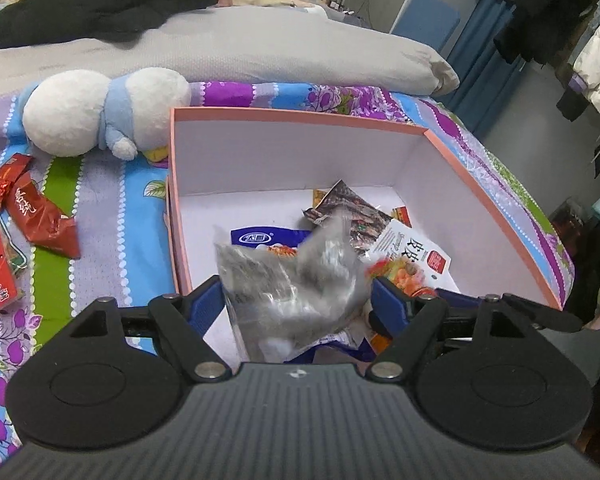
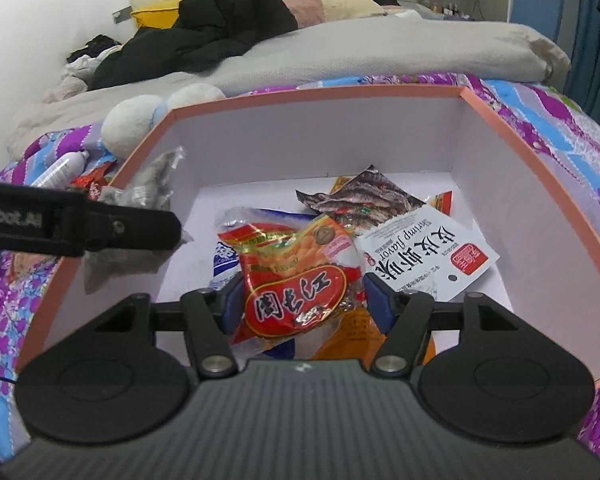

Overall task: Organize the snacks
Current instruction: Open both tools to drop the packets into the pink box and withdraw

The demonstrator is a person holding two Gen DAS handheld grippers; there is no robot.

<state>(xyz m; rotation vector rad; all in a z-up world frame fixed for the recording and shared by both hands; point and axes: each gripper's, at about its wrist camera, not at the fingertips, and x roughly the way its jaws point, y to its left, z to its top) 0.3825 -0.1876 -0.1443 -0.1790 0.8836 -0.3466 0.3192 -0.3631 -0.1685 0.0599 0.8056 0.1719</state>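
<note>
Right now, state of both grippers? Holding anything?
Left gripper: open, clear grey packet loose between its fingers, over the box.
Right gripper: open, red snack packet between its fingers, pads not pressing.

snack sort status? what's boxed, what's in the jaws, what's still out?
Done: the fish packet, shrimp-flavour packet and a blue-and-white packet lie in the pink box.
In hand: a clear grey packet sits between the left gripper's jaws, a red packet between the right gripper's, both over the box.
Left: red packets on the bedspread.

A home bedroom: a bed (image 1: pixel 236 48) with floral sheet (image 1: pixel 100 208), hanging clothes (image 1: pixel 596 56).
</note>
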